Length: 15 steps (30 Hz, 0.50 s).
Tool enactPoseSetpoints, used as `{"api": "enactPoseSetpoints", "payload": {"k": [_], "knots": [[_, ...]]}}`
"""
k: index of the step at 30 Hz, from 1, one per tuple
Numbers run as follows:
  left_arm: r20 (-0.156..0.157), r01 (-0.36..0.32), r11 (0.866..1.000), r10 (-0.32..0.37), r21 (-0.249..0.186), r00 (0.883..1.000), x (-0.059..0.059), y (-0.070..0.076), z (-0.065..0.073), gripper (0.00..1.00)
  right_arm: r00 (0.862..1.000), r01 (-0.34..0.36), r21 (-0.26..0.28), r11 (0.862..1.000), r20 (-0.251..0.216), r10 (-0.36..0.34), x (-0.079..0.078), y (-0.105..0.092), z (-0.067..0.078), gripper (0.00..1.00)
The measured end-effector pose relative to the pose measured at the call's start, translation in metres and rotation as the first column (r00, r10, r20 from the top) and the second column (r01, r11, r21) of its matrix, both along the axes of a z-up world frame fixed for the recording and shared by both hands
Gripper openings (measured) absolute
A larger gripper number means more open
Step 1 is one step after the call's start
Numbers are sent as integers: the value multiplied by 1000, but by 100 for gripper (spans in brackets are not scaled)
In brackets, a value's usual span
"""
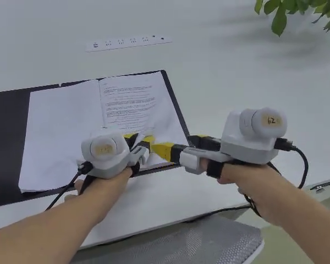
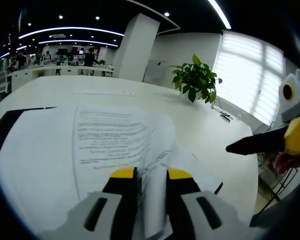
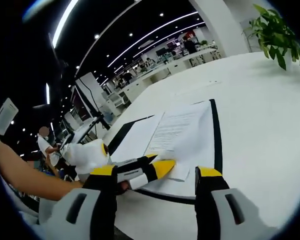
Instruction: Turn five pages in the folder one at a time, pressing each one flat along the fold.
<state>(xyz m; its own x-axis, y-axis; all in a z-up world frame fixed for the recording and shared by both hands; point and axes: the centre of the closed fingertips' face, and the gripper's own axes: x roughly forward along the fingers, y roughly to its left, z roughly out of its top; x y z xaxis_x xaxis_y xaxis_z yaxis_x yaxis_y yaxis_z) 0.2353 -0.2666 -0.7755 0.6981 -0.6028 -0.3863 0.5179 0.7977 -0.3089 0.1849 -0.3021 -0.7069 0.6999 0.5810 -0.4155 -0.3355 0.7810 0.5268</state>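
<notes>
The folder [image 1: 5, 137] lies open on the white desk [image 1: 236, 82], with its black cover showing at the left side. On it is a blank left page [image 1: 60, 132], and next to that a printed page [image 1: 132, 104] which lies on the right half. At the lower right corner of this printed page is the left hand-held gripper [image 2: 152, 175]. Its 2 yellow-tipped jaws are close together, with the edge of the paper pinched between them. Just beside it on the right, the right hand-held gripper [image 3: 157, 174] points toward the same corner. Its 2 jaws are spread wide and hold nothing. A power strip [image 1: 126, 42] lies on the desk beyond the folder, and a green plant [image 1: 286, 14] stands at the far right.
</notes>
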Motion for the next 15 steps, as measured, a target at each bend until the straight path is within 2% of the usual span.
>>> {"api": "enactPoseSetpoints", "payload": {"k": [3,4,7,8,10,11,12,15], "knots": [[-3,-4,1000,4,-4,1000,0,0,0,21,999,34,51,998,-25,-33,23,-4,-8,53],[-4,-6,1000,6,-6,1000,0,0,0,21,997,60,82,995,-50,-56,34,-8,-13,50],[-7,-10,1000,10,-10,1000,0,0,0,20,993,99,118,988,-72,-91,50,-13,-21,47],[-10,-13,1000,13,-14,1000,1,0,0,20,992,98,113,989,-93,-87,53,-13,-26,47],[-12,-14,1000,14,-16,1000,1,1,0,20,992,96,128,987,-88,-85,60,-12,-29,45],[-14,-16,1000,16,-18,1000,1,1,0,20,991,98,141,985,-102,-84,61,-12,-30,45],[-15,-18,1000,18,-21,1000,1,1,0,20,990,106,187,977,-111,-86,64,-9,-28,44],[-20,-22,999,21,-26,1000,2,1,0,20,986,123,248,961,-140,-90,69,-8,-30,41]]}}
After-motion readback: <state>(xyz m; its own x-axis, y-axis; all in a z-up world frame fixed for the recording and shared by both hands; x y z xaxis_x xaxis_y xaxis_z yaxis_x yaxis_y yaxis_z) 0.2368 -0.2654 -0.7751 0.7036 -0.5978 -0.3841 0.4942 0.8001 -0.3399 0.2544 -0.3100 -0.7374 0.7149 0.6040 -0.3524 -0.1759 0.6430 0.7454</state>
